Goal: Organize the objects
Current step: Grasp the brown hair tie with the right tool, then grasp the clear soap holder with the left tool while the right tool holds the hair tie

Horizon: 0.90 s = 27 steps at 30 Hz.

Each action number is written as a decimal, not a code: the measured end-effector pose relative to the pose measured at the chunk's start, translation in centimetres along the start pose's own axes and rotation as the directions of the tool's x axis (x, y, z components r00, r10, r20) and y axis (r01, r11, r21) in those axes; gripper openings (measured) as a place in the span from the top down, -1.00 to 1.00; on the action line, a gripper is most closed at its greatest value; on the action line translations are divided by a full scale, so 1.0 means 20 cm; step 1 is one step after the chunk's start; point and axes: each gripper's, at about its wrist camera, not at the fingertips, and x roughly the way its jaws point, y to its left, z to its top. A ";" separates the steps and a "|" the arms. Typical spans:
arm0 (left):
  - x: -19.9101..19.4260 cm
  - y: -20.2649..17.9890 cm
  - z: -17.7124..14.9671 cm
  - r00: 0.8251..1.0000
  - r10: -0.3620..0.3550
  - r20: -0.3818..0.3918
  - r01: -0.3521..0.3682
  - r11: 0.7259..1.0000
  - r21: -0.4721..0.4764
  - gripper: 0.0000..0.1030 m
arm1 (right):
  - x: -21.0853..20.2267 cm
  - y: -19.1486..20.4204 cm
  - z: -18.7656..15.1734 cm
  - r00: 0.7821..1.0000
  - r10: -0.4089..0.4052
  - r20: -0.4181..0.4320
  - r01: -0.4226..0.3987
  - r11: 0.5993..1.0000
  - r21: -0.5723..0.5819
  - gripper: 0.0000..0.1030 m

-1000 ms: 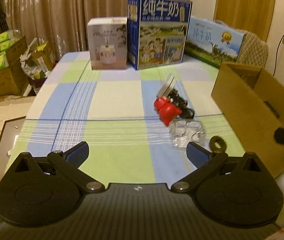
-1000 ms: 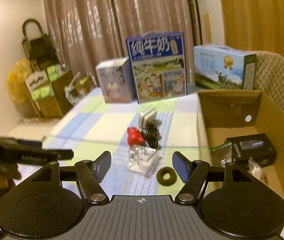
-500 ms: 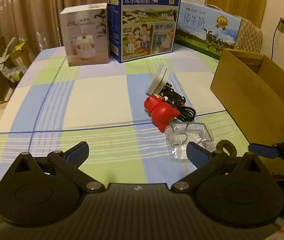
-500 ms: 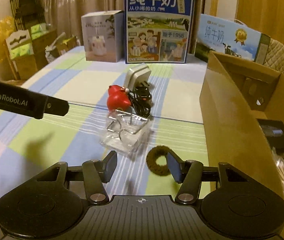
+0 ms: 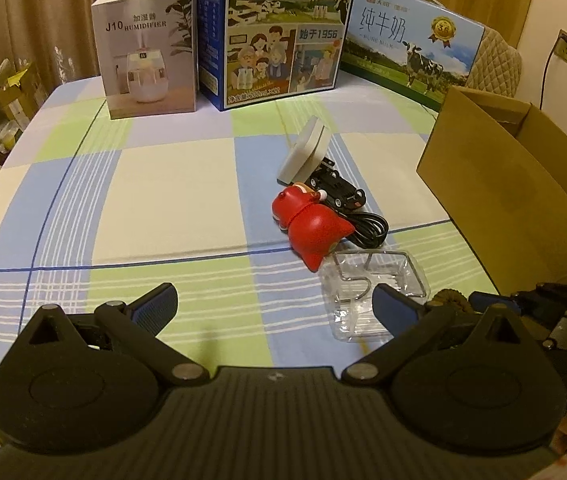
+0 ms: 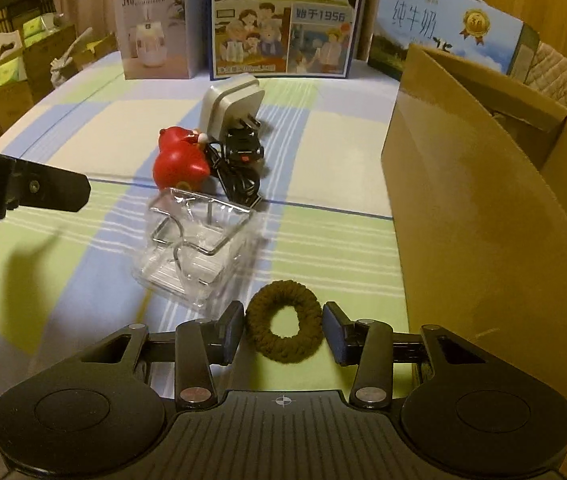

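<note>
Since 1.0 s ago the right gripper (image 6: 282, 334) has dropped from well above the table to the checked tablecloth (image 6: 83, 140) and narrowed its span; the brown hair tie (image 6: 283, 332) now sits between its fingers (image 6: 230, 332), left pad just touching or nearly so, right pad a small gap away, so the jaws are part-spread around it and not yet pinching. Likely reason for the low approach: the tie lies flat on the cloth, so the fingers have to bracket it at table level. Left gripper (image 5: 275, 306) has also come lower and closer to the clutter; it hovers spread wide, holding nothing, over the cloth left of the clear plastic box (image 5: 371, 292), apparently parked out of the way. Behind the clear box, bunched in 1 cluster: red figurine (image 6: 179, 164), black cable (image 6: 239, 184), small black toy car (image 5: 337, 190), white plug adapter (image 6: 231, 106). Open cardboard box (image 6: 483, 200) stands just right of the tie, probably the drop target, so the carry looks short. Milk cartons and the humidifier box (image 5: 149, 46) line the far edge. Next call: close on the tie, lift clear of the wall.
</note>
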 end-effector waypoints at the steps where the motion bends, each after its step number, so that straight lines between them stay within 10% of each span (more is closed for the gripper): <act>1: 0.00 0.00 0.00 1.000 0.000 -0.003 0.000 1.000 0.002 -0.98 | 0.00 0.00 0.00 1.000 0.004 0.000 -0.004 1.000 -0.002 0.21; 5: 0.01 0.01 -0.01 1.000 0.005 -0.012 -0.005 1.000 -0.002 -0.98 | 0.03 0.00 0.02 1.000 0.014 -0.015 -0.014 1.000 -0.004 0.66; 13: 0.02 0.06 -0.01 1.000 -0.009 -0.010 0.009 1.000 -0.027 -0.98 | 0.05 0.00 0.07 0.991 0.135 0.017 -0.136 0.990 0.036 0.75; 18: 0.03 0.08 0.00 0.999 -0.033 0.003 0.033 0.999 -0.037 -0.98 | 0.04 0.11 0.09 0.937 0.350 0.006 -0.350 0.936 -0.034 0.75; 27: 0.13 0.04 0.01 0.998 -0.070 -0.004 0.070 0.994 0.081 -0.97 | 0.06 -0.04 0.08 0.976 0.215 -0.024 -0.213 0.976 0.047 0.75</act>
